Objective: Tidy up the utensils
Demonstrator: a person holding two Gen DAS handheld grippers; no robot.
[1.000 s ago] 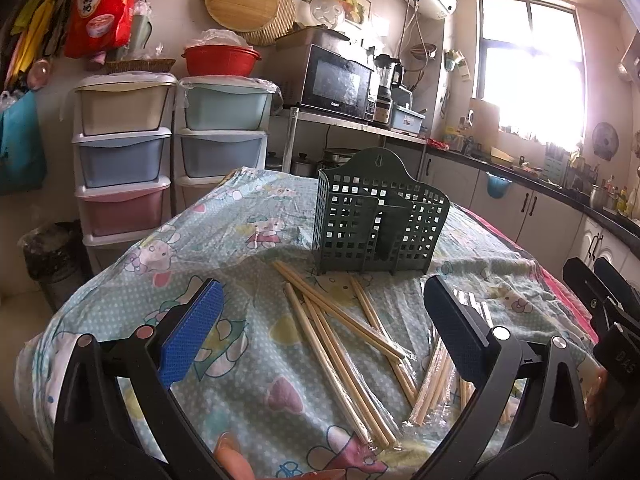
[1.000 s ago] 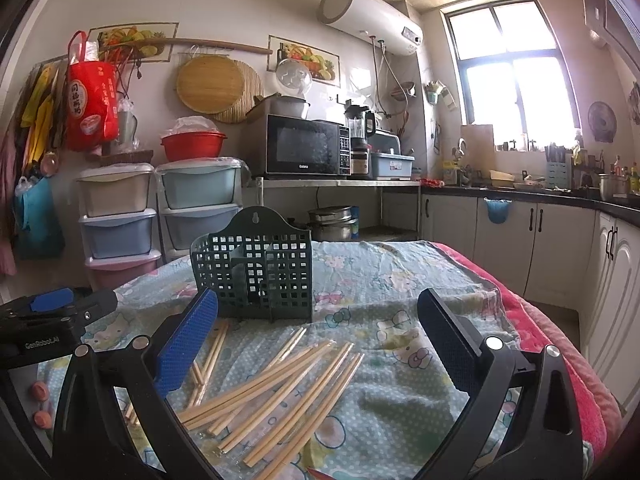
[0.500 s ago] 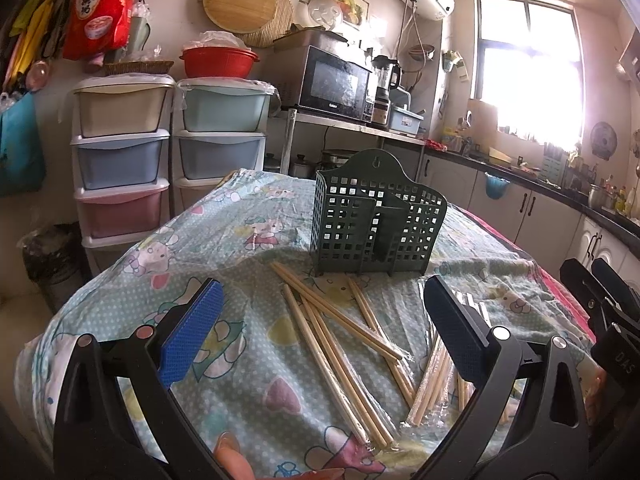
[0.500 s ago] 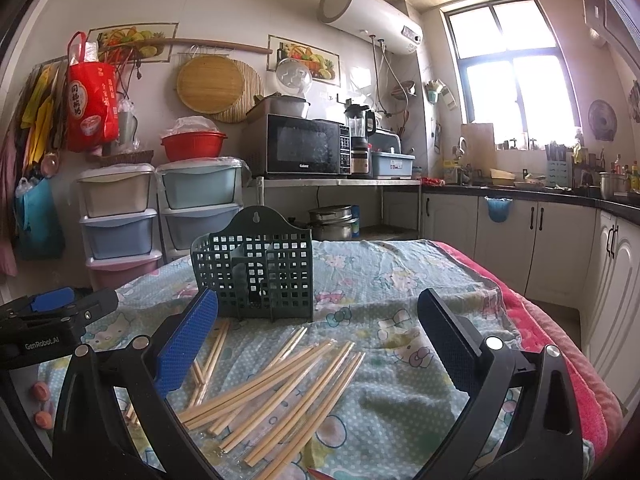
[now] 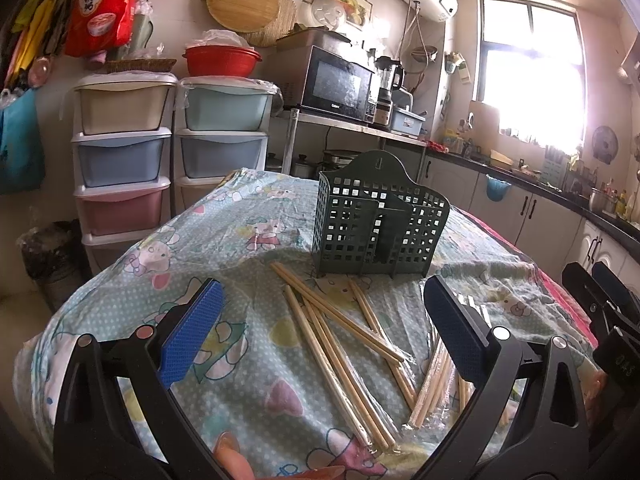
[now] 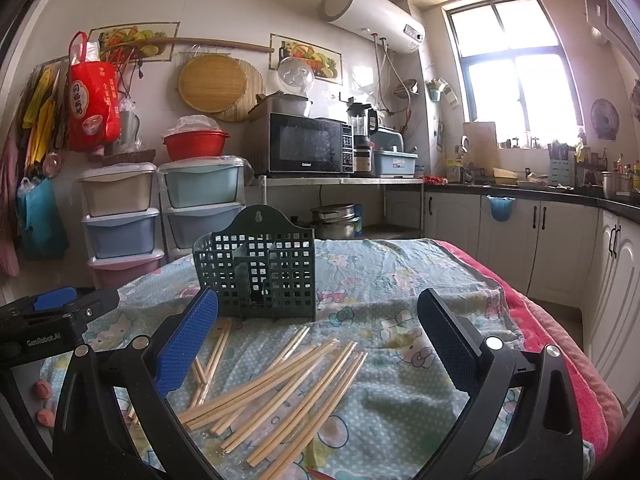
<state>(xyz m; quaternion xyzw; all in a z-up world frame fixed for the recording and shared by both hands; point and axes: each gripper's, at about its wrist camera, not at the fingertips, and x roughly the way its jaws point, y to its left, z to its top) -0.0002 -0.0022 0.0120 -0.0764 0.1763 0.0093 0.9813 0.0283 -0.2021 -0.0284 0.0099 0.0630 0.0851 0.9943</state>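
Note:
A dark green slotted utensil holder (image 5: 380, 224) stands upright on the table; it also shows in the right wrist view (image 6: 260, 276). Several wooden chopsticks (image 5: 336, 332) lie scattered on the cloth in front of it, seen from the right as well (image 6: 288, 384). My left gripper (image 5: 320, 328) is open and empty, hovering over the chopsticks. My right gripper (image 6: 316, 344) is open and empty above the same pile. Each gripper shows at the edge of the other's view, the right one (image 5: 600, 300) and the left one (image 6: 52, 312).
The table wears a patterned blue cloth (image 5: 248, 232) with a red blanket edge (image 6: 552, 320) on the right. Stacked plastic drawers (image 5: 120, 160) stand behind to the left. A microwave (image 6: 304, 144) and kitchen counter (image 6: 520, 192) lie beyond.
Both grippers stay open and almost still. The left wrist view has shifted very slightly; the chopsticks and holder have not moved.

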